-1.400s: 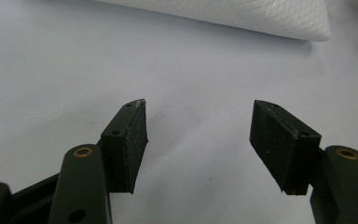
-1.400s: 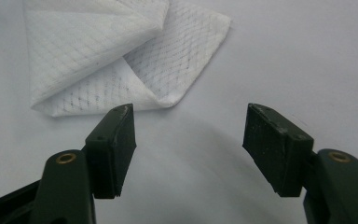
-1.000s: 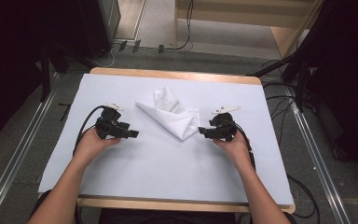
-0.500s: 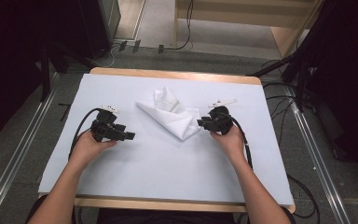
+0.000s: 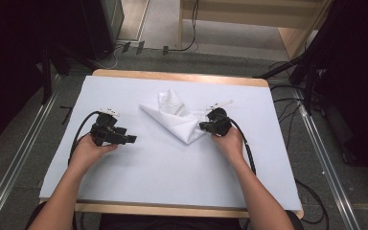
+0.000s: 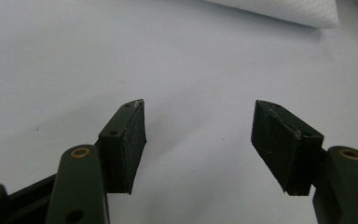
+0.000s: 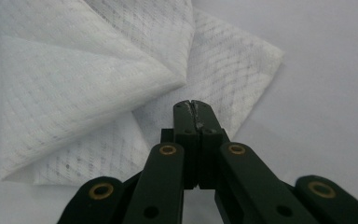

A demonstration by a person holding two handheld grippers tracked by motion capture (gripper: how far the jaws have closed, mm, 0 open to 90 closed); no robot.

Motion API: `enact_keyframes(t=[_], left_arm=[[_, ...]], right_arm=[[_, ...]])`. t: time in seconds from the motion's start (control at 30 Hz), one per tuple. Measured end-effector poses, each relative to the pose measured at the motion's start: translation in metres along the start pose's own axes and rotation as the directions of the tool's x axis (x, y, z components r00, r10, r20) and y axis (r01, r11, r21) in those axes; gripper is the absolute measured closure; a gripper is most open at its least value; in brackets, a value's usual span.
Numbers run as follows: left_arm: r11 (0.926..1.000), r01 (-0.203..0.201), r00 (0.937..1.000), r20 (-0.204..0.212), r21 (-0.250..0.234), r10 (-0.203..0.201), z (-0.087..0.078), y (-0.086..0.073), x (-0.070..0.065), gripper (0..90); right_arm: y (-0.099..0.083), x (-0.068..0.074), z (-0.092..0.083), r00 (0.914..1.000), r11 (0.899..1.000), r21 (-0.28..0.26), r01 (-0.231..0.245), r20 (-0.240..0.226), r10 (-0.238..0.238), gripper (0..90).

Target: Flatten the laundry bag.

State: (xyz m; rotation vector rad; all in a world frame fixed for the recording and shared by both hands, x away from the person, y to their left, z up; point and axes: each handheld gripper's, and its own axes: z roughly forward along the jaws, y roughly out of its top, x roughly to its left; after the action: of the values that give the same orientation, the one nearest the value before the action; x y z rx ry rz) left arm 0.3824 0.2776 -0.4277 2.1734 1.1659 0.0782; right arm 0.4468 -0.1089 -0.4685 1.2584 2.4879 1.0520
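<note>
A pale sheet covers the wooden worktop (image 5: 182, 77); grey floor (image 5: 24, 143) around. The right gripper (image 7: 193, 106) has just closed its fingers on the white cloth (image 5: 175, 120); left gripper (image 6: 198, 135) fingers gape empty.

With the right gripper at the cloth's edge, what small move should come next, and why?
Probably lift the right gripper a little to test for a hold. Its jaws have just been closing and now meet over the white cloth, but whether a layer is pinched isn't clear. The left gripper stands open over bare table.
</note>
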Motion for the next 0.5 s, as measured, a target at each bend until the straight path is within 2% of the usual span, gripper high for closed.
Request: enact_keyframes(t=[0.23,0.43,0.5], left_arm=[[1.0000,0.008,0.9999,-0.008,-0.003,-0.008,-0.003,0.000,0.002,36.1],[0.9998,0.018,0.9997,-0.015,-0.013,-0.018,-0.006,-0.001,0.005,36.1],[0.9990,0.038,0.9992,-0.012,-0.021,-0.038,-0.008,-0.001,0.007,36.1]], right_arm=[[0.003,0.007,0.005,0.9998,0.999,-0.032,0.012,-0.015,-0.012,90.0],[0.008,0.013,-0.004,0.9995,0.997,-0.079,0.019,-0.023,-0.021,90.0],[0.010,0.018,-0.008,0.9988,0.995,-0.099,0.021,-0.042,-0.025,89.6]])
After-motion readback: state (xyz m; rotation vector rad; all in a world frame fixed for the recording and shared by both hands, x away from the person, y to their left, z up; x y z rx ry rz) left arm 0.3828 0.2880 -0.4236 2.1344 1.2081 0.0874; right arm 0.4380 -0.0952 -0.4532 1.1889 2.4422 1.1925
